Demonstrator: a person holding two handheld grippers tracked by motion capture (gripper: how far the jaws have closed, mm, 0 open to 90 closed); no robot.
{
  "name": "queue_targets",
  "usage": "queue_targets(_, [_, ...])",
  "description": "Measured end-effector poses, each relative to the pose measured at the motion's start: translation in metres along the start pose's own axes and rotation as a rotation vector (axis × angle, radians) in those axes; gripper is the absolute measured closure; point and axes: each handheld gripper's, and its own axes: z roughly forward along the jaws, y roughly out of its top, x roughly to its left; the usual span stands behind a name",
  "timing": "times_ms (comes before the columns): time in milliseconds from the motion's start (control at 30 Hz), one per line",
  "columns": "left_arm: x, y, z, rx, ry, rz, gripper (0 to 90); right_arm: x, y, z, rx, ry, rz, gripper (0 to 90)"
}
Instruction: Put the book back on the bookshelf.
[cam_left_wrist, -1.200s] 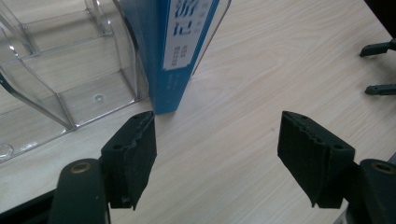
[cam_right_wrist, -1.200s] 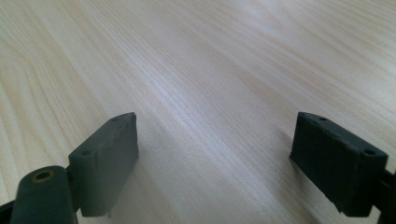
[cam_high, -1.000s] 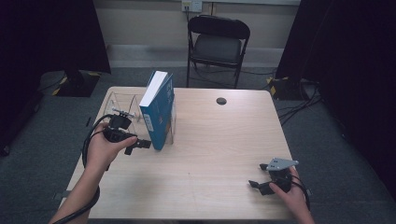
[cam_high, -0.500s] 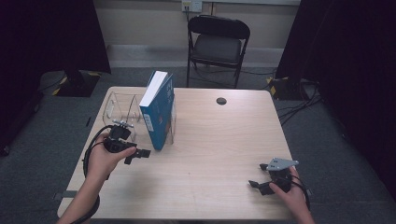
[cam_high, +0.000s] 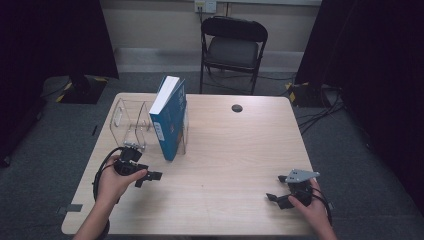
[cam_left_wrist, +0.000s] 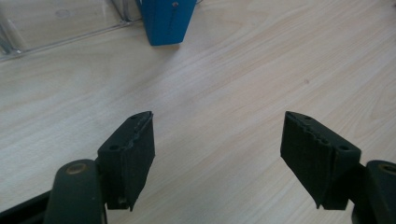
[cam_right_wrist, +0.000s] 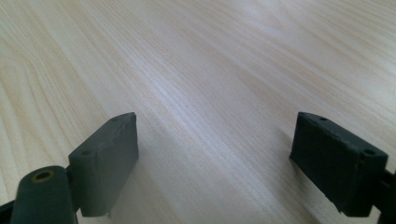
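Observation:
A blue book (cam_high: 170, 118) stands upright in a clear plastic rack (cam_high: 129, 120) at the table's left side. My left gripper (cam_high: 150, 178) hovers low over the wood just in front of the rack, with its jaws open toward the right and empty. In the left gripper view that gripper (cam_left_wrist: 218, 122) has bare table between its jaws, and the book's lower spine (cam_left_wrist: 167, 21) and the rack's base (cam_left_wrist: 60, 35) lie ahead. My right gripper (cam_high: 276, 187) rests near the front right corner, open and empty. In the right gripper view it (cam_right_wrist: 217, 120) frames plain wood.
The light wooden table (cam_high: 235, 150) carries a small black round disc (cam_high: 237, 108) near its far edge. A black folding chair (cam_high: 234, 47) stands behind the table. Cables lie on the grey floor at the right (cam_high: 325, 107).
My left hand has sunk toward the tabletop and drawn back toward the near edge, away from the rack. The right hand has stayed where it was.

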Motion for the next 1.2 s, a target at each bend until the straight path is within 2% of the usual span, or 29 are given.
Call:
queue_targets(267, [0.004,-0.012,0.007,-0.014,-0.002,-0.015,25.9,0.000,0.000,0.000,0.000,0.000,0.000,13.8])
queue_targets(467, [0.005,-0.020,0.012,-0.002,-0.005,-0.002,25.8,0.000,0.000,0.000,0.000,-0.001,0.000,13.9])
queue_targets(533, [0.004,-0.023,0.014,0.006,0.015,0.014,25.8,0.000,0.000,0.000,0.000,-0.001,0.000,13.8])
queue_targets(633, [0.004,-0.027,0.018,0.001,-0.001,0.020,25.7,0.000,0.000,0.000,0.000,0.000,0.000,13.8])
queue_targets(900, [0.003,-0.034,0.023,0.000,0.027,0.047,22.6,0.000,0.000,0.000,0.000,0.000,0.000,13.8])
queue_targets(1033, [0.004,-0.039,0.026,0.006,0.026,0.056,22.8,0.000,0.000,0.000,0.000,0.000,0.000,13.8])
queue_targets(1200, [0.003,-0.043,0.028,-0.015,0.043,0.079,23.0,0.000,0.000,0.000,0.000,-0.001,0.000,13.9])
